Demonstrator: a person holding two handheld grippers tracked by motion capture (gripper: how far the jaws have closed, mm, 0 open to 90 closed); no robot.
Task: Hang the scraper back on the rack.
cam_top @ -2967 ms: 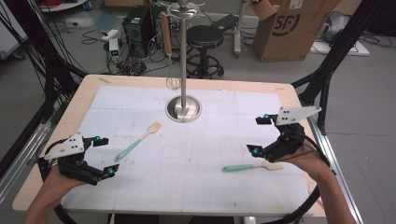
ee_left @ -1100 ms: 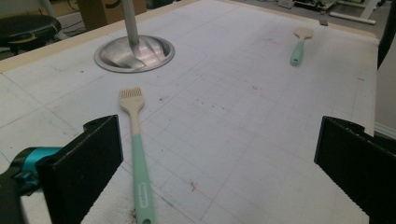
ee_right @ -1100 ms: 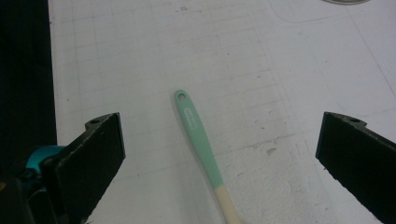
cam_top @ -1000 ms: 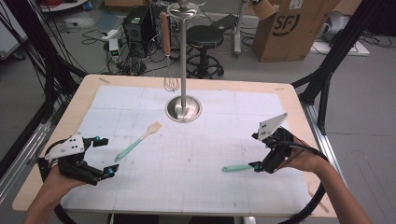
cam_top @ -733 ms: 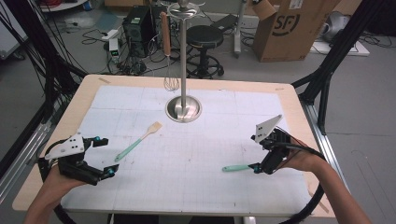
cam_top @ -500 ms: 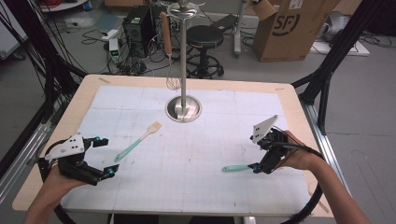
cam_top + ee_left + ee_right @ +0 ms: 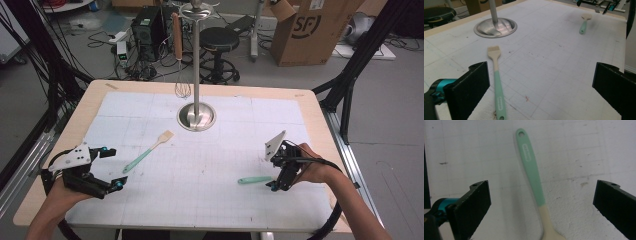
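A mint-handled brush (image 7: 145,152) with a cream head lies at the left of the white mat (image 7: 210,190). My left gripper (image 7: 112,167) rests just left of its handle end, open. In the left gripper view the brush (image 7: 496,82) lies between the wide jaws, close to the left one, with my left gripper (image 7: 540,75) low over the mat. A mint-handled spatula (image 7: 255,179) lies at the right. My right gripper (image 7: 275,175) is tipped down over its cream head end, open. The right gripper view looks straight down on the spatula (image 7: 531,167), centred in my right gripper (image 7: 544,195).
A metal stand (image 7: 196,117) rises from a round base at the back middle of the mat. A whisk (image 7: 182,87) with a wooden handle hangs from its top. The wooden table edge (image 7: 320,130) frames the mat. Boxes and cables lie on the floor behind.
My right gripper has tipped nose-down and shifted left over the spatula's head end. The left gripper, brush and spatula have not moved.
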